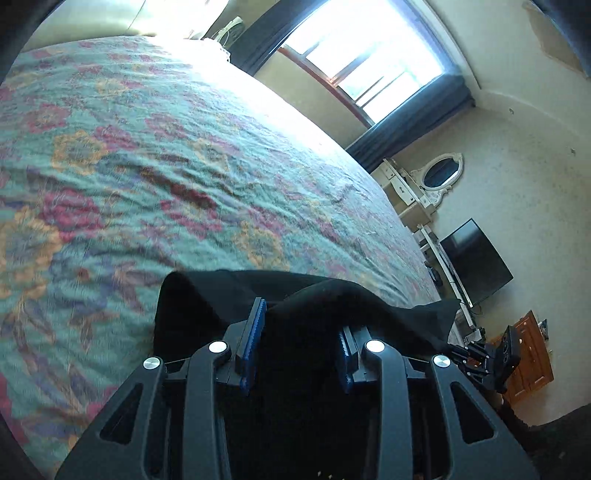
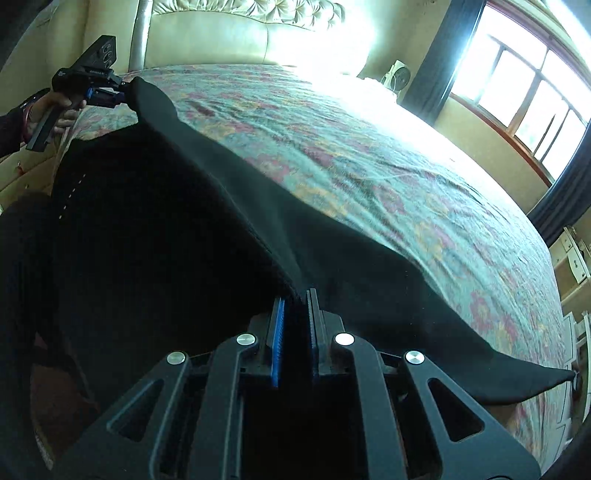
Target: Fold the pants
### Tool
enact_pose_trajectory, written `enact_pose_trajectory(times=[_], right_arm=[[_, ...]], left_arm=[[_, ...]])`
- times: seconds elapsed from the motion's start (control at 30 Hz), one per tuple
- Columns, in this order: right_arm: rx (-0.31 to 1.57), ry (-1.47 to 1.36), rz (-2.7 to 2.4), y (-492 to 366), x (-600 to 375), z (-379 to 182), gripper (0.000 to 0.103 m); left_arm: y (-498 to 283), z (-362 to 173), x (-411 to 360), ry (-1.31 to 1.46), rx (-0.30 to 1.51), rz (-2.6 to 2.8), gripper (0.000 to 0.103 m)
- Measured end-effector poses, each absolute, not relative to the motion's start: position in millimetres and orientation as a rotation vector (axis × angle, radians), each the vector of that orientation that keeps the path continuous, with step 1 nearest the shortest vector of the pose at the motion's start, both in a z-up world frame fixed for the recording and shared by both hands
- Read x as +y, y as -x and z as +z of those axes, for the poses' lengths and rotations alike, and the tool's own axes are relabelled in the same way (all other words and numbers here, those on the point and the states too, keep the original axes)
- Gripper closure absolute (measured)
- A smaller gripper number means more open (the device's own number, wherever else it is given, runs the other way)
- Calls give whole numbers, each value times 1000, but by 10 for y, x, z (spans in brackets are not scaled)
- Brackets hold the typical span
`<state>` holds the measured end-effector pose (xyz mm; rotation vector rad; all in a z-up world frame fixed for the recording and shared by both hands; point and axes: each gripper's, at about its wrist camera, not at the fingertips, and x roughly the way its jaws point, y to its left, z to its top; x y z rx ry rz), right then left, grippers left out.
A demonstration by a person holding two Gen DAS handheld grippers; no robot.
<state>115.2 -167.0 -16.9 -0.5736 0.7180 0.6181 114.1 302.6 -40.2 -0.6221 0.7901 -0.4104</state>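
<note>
- Over the near edge of the bed, left wrist view: the left gripper (image 1: 299, 332) has black pants (image 1: 314, 314) bunched between its blue pads (image 1: 253, 347). The jaws stand noticeably apart; cloth fills the gap, and the right pad is partly covered, so the actual contact is hard to judge here.
- Same view: the floral bedspread (image 1: 147, 166) is blurred on the left; the window (image 1: 362, 55) is blown out. The right gripper (image 1: 487, 354) shows only in part, low right, near a television (image 1: 476, 262) and an oval mirror (image 1: 441, 171).
- Right wrist view: the right gripper (image 2: 295, 306) is nearly closed, pads pinching a thin edge of the pants (image 2: 184, 221). Cloth spans up-left to the left gripper (image 2: 107, 96), clamped on the far corner and held by a hand (image 2: 61, 110).
- Only this view shows the full spread: pants stretched between both grippers, over the bedspread (image 2: 369, 147), a tail trailing lower right. The left portion is too dark to read; the padded headboard (image 2: 221, 33) shows behind.
</note>
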Motion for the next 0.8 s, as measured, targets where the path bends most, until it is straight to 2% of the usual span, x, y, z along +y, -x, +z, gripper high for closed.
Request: enact_pose_trajectory(times=[0.07,0.1,0.13,0.17,0.2,0.23,0.3,0.4,0.53,0.8], right_arm=[[779,564,642,-940,-1632,-432,92],[800,545,641,-865,-1627,-526,88],[818,509,637,-819,-1636,-574,80],[837,445,641,-801,-1672,-572,75],[856,342,646,-809,-1749,-539,64],[874,218,645,-838,-1861,-504,47],[915,-67,623,-926,-2152,-484,31],[952,-441,600,-1071,-2557,-617,31],[978,-787,564,-1194,-2834,-890,31],[967,-847,473,-1271,-2817,-934,31]], left_arm=[[-931,-611,3042,657,850,-367,62],[-826,-688,3079,682,870,-332,50],[-717,-750,3130,722,872,-293,39],[-598,-797,3198,783,859,-258,37],[-496,-817,3269,860,829,-243,35],[-385,-819,3327,940,793,-228,27],[-190,-766,3343,1046,714,-204,23],[-126,-691,3161,1083,684,-209,23],[-278,-649,2933,1070,688,-151,22],[-544,-618,2635,954,769,80,19]])
